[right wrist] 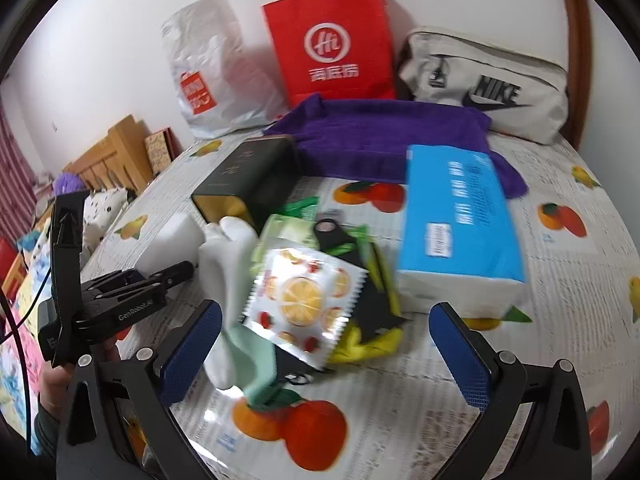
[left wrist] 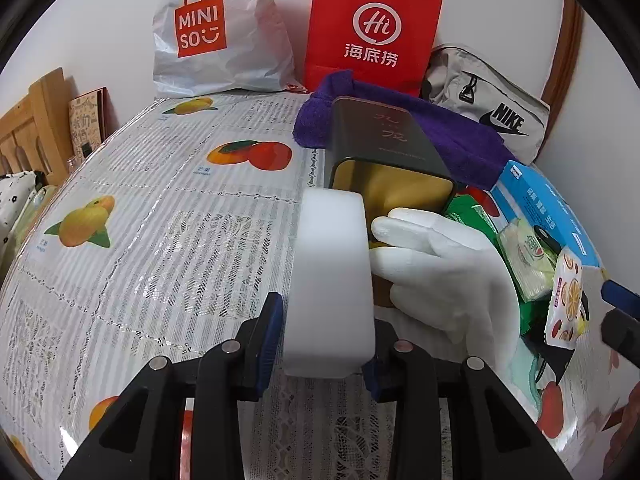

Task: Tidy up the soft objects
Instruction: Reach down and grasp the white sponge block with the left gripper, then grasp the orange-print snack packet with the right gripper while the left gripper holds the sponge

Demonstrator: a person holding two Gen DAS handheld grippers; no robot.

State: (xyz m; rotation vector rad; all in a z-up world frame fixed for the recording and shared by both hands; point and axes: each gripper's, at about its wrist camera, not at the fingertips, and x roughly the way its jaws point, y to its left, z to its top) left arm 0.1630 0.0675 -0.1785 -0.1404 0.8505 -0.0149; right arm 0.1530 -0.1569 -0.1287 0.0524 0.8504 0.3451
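Observation:
My left gripper point(left wrist: 324, 340) is shut on a white foam block point(left wrist: 328, 280), which stands upright between the blue pads just above the fruit-print tablecloth point(left wrist: 168, 240). Right beside the block lies a white glove point(left wrist: 440, 272), in front of a dark tin point(left wrist: 384, 148) with a gold inside. My right gripper point(right wrist: 326, 320) is open over a pile: a citrus-print packet point(right wrist: 304, 300), the white glove point(right wrist: 228, 264), a mint-green cloth point(right wrist: 256, 364) and green and yellow packets. A purple towel point(right wrist: 380, 136) and a blue tissue pack point(right wrist: 460, 232) lie behind.
A white Miniso bag point(left wrist: 212, 32), a red paper bag point(left wrist: 372, 28) and a grey Nike pouch point(left wrist: 492, 104) lean against the back wall. A wooden frame point(left wrist: 36, 128) stands beyond the table's left edge. The left gripper point(right wrist: 132, 296) shows at the left of the right wrist view.

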